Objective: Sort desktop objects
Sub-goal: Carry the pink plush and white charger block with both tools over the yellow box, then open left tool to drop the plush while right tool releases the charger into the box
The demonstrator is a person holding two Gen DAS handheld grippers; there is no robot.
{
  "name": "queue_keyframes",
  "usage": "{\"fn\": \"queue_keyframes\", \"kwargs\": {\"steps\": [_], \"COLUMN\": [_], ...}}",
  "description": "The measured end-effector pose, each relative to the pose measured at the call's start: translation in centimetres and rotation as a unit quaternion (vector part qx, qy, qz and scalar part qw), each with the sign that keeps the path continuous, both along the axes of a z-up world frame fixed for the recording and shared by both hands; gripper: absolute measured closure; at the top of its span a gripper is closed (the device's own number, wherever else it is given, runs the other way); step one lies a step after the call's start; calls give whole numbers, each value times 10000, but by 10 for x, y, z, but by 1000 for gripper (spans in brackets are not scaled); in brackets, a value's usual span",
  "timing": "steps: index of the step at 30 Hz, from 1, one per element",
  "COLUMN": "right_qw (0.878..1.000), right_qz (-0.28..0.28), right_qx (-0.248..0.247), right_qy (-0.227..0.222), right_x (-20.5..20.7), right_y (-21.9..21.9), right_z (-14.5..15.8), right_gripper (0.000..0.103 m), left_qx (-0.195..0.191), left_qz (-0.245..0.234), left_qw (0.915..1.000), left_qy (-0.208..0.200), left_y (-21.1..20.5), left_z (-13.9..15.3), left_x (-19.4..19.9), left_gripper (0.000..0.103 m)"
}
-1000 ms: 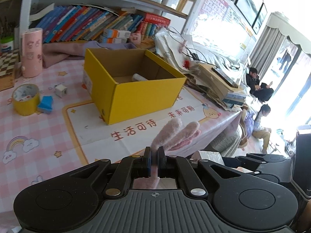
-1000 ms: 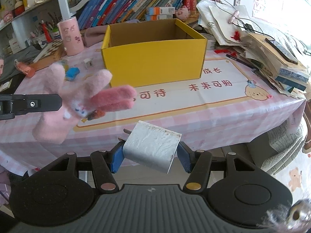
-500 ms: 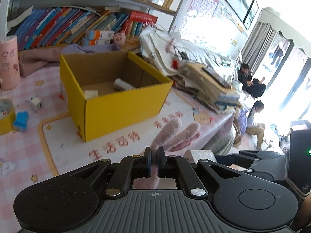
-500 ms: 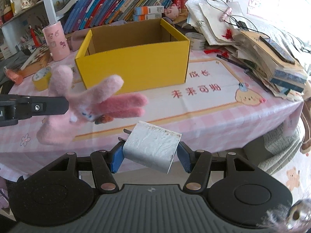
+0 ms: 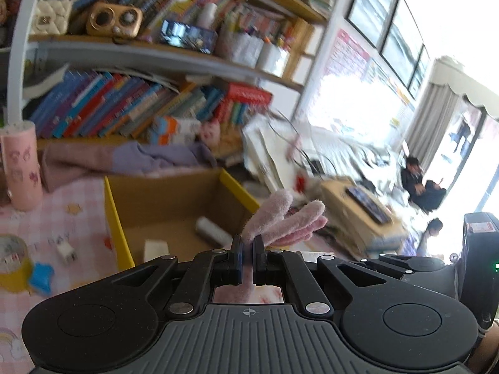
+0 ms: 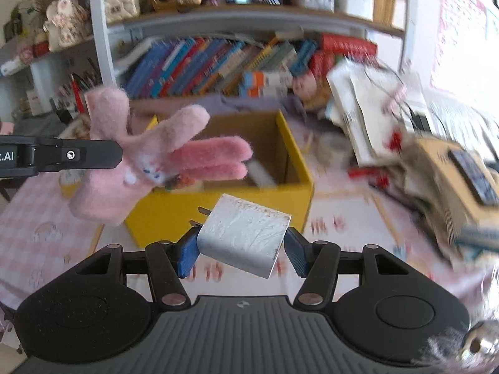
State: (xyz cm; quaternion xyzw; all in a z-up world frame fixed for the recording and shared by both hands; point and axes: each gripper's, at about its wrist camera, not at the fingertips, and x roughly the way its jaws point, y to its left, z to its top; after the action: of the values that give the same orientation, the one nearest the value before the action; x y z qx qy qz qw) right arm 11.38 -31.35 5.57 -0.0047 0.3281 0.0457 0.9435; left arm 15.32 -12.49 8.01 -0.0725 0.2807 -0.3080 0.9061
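Note:
My left gripper (image 5: 246, 243) is shut on a pink plush rabbit (image 5: 285, 218), whose ears stick out past the fingertips. In the right wrist view the same rabbit (image 6: 149, 162) hangs from the left gripper's finger (image 6: 78, 155) just in front of the open yellow box (image 6: 224, 199). My right gripper (image 6: 241, 240) is shut on a white plug-in charger (image 6: 244, 237), tilted, its prongs pointing left. The yellow box (image 5: 118, 230) lies ahead of both grippers; a white roll (image 5: 213, 231) and a small white block (image 5: 156, 248) rest inside it.
A yellow tape roll (image 5: 12, 261), a blue piece (image 5: 40, 277), a small white plug (image 5: 65, 252) and a pink cup (image 5: 21, 165) stand on the pink checked tablecloth to the left. Bookshelves rise behind. Stacked papers and books (image 6: 436, 143) crowd the right.
Both grippers have moved forward and up toward the yellow box, which now looms closer. The rabbit and the charger stay gripped as before.

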Motion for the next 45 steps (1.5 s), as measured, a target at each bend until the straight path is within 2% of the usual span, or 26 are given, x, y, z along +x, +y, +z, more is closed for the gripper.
{"fn": "queue_keyframes", "kwargs": {"steps": [6, 12, 19, 27, 33, 40, 45], "right_qw": [9980, 9941, 9884, 9758, 9691, 9599, 9581], "right_qz": [523, 955, 1398, 1808, 1979, 2098, 2043], "right_qx": [-120, -352, -581, -939, -950, -950, -896], "right_qy": [-331, -375, 111, 793, 1121, 1596, 1797], "right_x": [46, 93, 146, 180, 196, 210, 215], "right_y": [-5, -2, 5, 12, 14, 19, 19], "right_z": [16, 12, -15, -54, -65, -75, -81], "right_gripper": [47, 47, 47, 47, 47, 47, 47], "left_qx": [145, 394, 863, 1374, 1543, 1727, 1696], "left_qz": [461, 732, 917, 959, 967, 876, 815], "left_qw": [9984, 9963, 9919, 9839, 9795, 9767, 9775], "left_qy": [-298, -219, 180, 625, 858, 926, 956], "left_y": [-6, -16, -29, -42, -49, -58, -58], "left_z": [11, -1, -37, -75, -91, -99, -100], "left_x": [27, 60, 94, 116, 121, 118, 115], "left_gripper": [99, 99, 99, 99, 99, 98, 97]}}
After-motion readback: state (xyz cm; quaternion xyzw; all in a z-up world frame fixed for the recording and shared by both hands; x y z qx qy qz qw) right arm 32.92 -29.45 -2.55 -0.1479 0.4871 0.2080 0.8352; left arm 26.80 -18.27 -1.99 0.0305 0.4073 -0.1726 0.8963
